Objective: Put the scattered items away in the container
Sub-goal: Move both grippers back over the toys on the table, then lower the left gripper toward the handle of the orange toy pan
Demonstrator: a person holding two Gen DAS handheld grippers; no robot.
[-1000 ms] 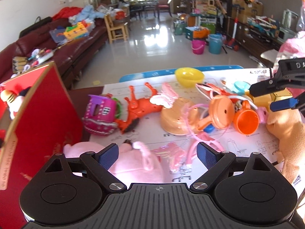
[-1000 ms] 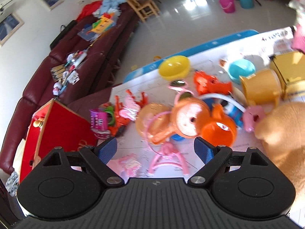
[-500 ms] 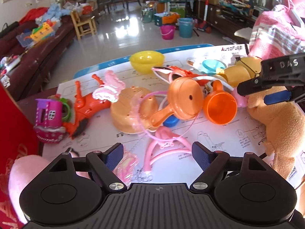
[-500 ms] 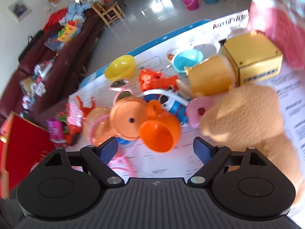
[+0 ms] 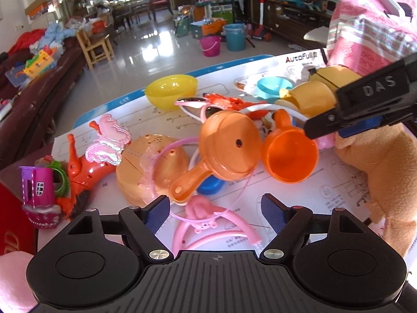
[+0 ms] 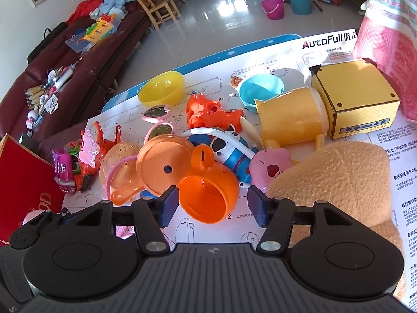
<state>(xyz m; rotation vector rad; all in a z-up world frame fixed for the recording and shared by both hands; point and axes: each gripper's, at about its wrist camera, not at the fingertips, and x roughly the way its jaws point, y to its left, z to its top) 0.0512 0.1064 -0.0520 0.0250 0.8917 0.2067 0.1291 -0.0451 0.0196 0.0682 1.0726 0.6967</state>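
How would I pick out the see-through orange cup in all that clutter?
Start at the big tan plush toy on the paper-covered table. Just left of it lies the orange cup on its side, mouth towards the camera, between the pads of the right hand-held gripper, whose jaws are closing. Unlike the paler orange toy pan beside it, it is deep, with a loop handle.

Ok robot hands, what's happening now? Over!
Right gripper closing around orange cup. Left gripper open above pink headband. Orange pan leans against cup.
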